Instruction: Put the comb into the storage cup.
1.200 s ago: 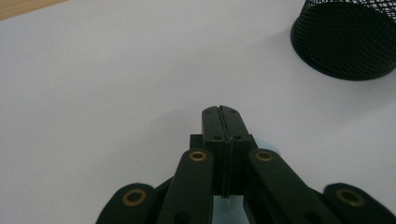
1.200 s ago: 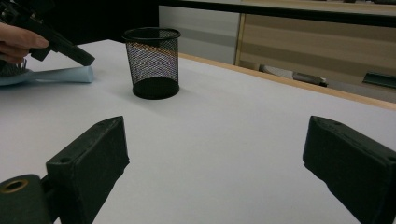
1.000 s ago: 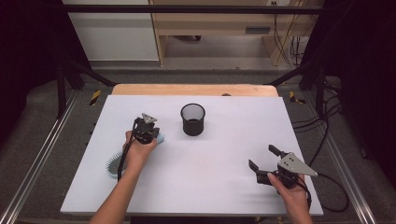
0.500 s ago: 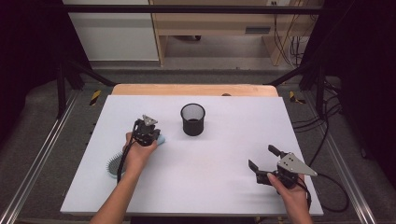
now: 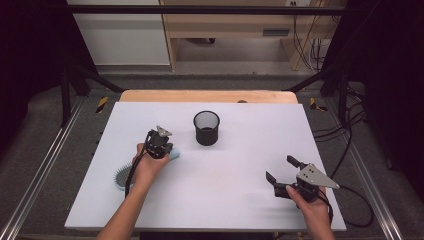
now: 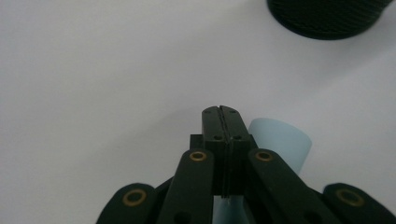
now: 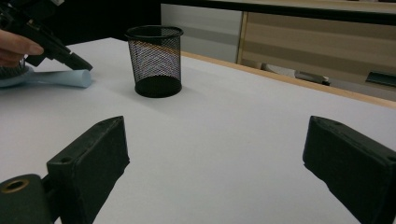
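A light blue hairbrush [image 5: 145, 167] lies flat on the white bench [image 5: 240, 200].
Its handle end points toward the black mesh cup [image 5: 206, 128]; its bristle head is nearer the person. The left gripper [image 6: 220, 112], jaws closed, hovers just above the handle. The right gripper [image 5: 282, 172] rests well apart, jaws open and empty.

The high view looks forward and down from above the person's side, taking in the whole counter [image 5: 250, 200]. The left gripper view sits close above the counter, looking down along its claw [image 6: 220, 116]. The right gripper view looks low and level across it. All three share the mesh cup [image 5: 206, 128].
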